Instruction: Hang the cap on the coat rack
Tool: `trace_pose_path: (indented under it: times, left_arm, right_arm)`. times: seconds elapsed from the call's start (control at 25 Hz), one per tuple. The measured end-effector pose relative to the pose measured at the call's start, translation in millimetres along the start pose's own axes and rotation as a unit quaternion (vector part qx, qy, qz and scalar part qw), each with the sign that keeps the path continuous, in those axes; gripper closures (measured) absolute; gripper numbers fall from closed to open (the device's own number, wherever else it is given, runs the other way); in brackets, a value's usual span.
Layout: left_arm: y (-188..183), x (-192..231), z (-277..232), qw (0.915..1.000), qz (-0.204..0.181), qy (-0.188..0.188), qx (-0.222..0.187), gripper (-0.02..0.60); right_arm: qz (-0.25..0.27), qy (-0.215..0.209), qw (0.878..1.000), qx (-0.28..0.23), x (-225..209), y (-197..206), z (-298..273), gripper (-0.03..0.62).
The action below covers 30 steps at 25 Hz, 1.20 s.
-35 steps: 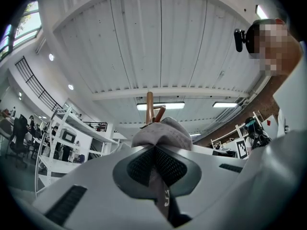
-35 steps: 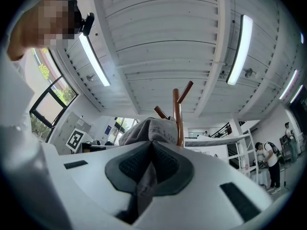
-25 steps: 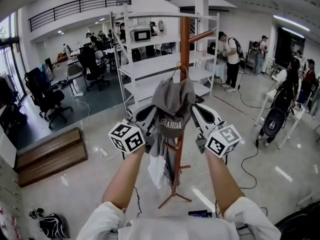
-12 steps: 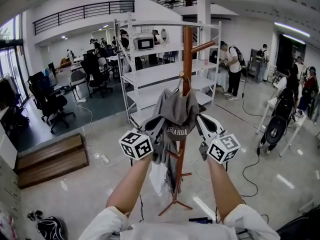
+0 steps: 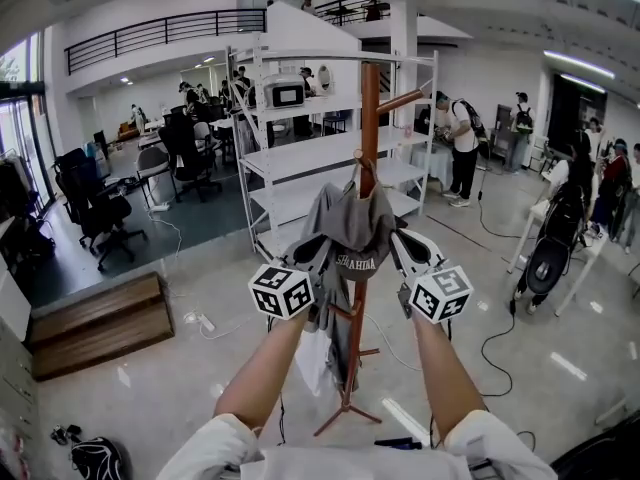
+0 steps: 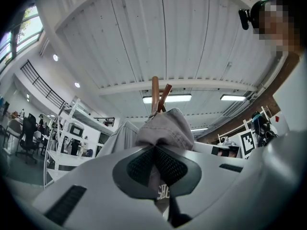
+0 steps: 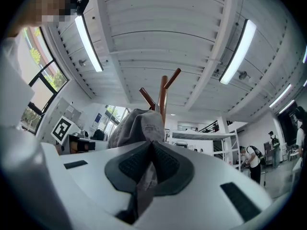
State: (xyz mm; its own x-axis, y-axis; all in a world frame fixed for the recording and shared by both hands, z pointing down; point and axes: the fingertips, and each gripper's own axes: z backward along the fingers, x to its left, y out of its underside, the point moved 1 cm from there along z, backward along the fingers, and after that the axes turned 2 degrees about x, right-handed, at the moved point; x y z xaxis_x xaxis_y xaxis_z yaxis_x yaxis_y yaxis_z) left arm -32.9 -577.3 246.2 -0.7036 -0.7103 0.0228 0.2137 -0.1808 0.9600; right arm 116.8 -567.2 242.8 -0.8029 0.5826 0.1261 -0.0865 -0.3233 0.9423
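Observation:
A grey cap point(image 5: 347, 226) with white lettering on its front hangs between my two grippers, right in front of the brown wooden coat rack point(image 5: 369, 108). My left gripper point(image 5: 318, 259) is shut on the cap's left edge, and my right gripper point(image 5: 397, 250) is shut on its right edge. In the left gripper view the cap point(image 6: 165, 128) bulges above the closed jaws with the rack's pegs point(image 6: 159, 96) behind it. The right gripper view shows the cap point(image 7: 136, 127) pinched the same way, the rack pole point(image 7: 163, 97) rising just beyond. The cap's top lies near a low peg on the pole.
A white metal shelving unit point(image 5: 300, 138) stands behind the rack. Office chairs point(image 5: 95, 203) are at the left, a wooden platform point(image 5: 90, 318) lies on the floor, and people point(image 5: 462, 133) stand at tables to the right. The rack's tripod foot point(image 5: 345, 408) rests on the glossy floor.
Both grippers have shifted slightly right and closer together with the cap, staying at the pole. The view has tilted a little.

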Motion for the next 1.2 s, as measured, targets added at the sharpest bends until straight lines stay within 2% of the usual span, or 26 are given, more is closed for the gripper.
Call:
trace_pose_path:
  times: [0.48, 0.8, 1.2]
  left_arm:
    - [-7.6, -7.9, 22.8, 0.9996, -0.023, -0.016, -0.007, 0.561]
    - [-21.2, -20.3, 50.6, 0.9982, -0.037, -0.040, -0.026, 0.558]
    - [-43.4, -39.3, 103.0, 0.9952, -0.058, -0.071, -0.034, 0.558]
  right_arm:
    - [0.007, -0.009, 1.000, -0.011, 8.2, -12.2, 15.9, 0.565]
    - [-0.010, -0.004, 1.000, -0.025, 10.3, -25.7, 53.6, 0.565]
    - [-0.014, -0.034, 0.999, -0.040, 38.3, -47.7, 104.3, 0.565]
